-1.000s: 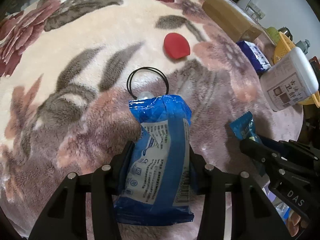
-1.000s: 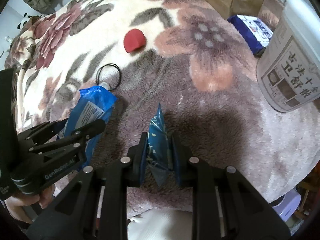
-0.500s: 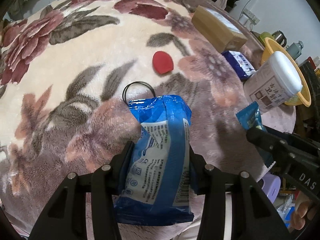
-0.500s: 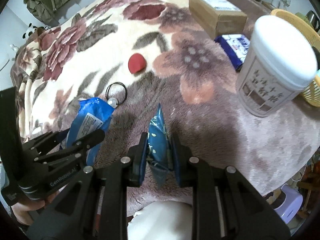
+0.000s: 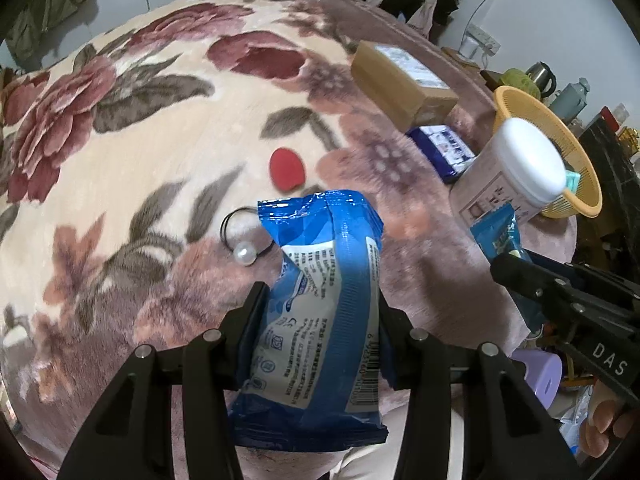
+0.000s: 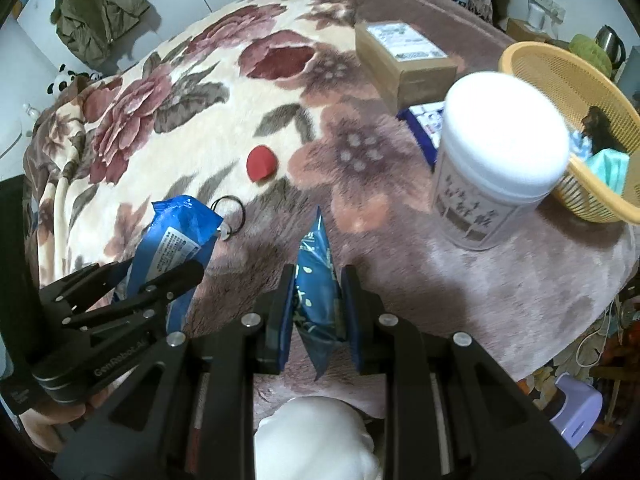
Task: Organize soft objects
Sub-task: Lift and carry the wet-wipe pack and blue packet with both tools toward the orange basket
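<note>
My left gripper (image 5: 320,312) is shut on a large blue wipes pack (image 5: 324,300), held upright above the flowered blanket (image 5: 140,168). The same pack (image 6: 172,240) shows at the left of the right wrist view, in the left gripper (image 6: 160,280). My right gripper (image 6: 318,292) is shut on a small blue sachet (image 6: 316,280), pinched edge-on between its pads; that sachet (image 5: 498,232) and gripper (image 5: 516,268) appear at the right of the left view. On the blanket lie a red soft pad (image 5: 286,168) and a black hair tie with a pearl (image 5: 244,236).
A white-lidded jar (image 6: 496,168) stands near the table's right edge, with a yellow basket (image 6: 568,92) holding soft items behind it. A cardboard box (image 6: 404,60) and a dark blue packet (image 5: 444,148) lie further back. A purple stool (image 6: 576,404) is on the floor.
Both grippers have risen from the blanket with their packs held. The blanket and its objects look smaller and more of the room shows.
</note>
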The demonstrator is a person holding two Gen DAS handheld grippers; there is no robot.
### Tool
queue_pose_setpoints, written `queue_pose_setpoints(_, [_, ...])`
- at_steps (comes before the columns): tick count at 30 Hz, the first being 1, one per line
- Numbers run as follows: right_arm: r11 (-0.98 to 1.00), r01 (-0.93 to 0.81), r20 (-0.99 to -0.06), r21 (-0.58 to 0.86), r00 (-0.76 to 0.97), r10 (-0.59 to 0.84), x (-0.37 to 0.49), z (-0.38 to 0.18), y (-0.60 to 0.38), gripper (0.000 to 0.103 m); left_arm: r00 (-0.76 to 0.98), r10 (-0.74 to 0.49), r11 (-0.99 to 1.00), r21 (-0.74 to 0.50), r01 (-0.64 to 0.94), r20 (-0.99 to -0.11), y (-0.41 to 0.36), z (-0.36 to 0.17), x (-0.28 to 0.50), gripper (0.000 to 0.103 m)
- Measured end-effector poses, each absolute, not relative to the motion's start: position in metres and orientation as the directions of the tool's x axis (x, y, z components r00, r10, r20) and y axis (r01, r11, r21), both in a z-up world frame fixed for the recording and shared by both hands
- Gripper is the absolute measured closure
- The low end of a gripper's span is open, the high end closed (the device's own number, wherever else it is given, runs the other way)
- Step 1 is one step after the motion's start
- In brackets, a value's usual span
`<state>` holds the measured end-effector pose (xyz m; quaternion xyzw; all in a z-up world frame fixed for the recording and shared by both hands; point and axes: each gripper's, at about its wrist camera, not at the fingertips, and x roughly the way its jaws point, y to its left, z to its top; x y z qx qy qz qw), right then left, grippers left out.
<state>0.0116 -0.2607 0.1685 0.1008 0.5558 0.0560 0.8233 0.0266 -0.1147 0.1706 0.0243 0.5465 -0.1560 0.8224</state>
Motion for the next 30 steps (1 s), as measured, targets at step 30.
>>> queue_pose_setpoints(30, [0.962,0.125,-0.845,0.242,0.514,0.146,0.026,0.225,-0.376,0.080,0.389,-0.302,0.883,-0.102,0.459,-0.870,-0.251,0.231,0.057,0.054])
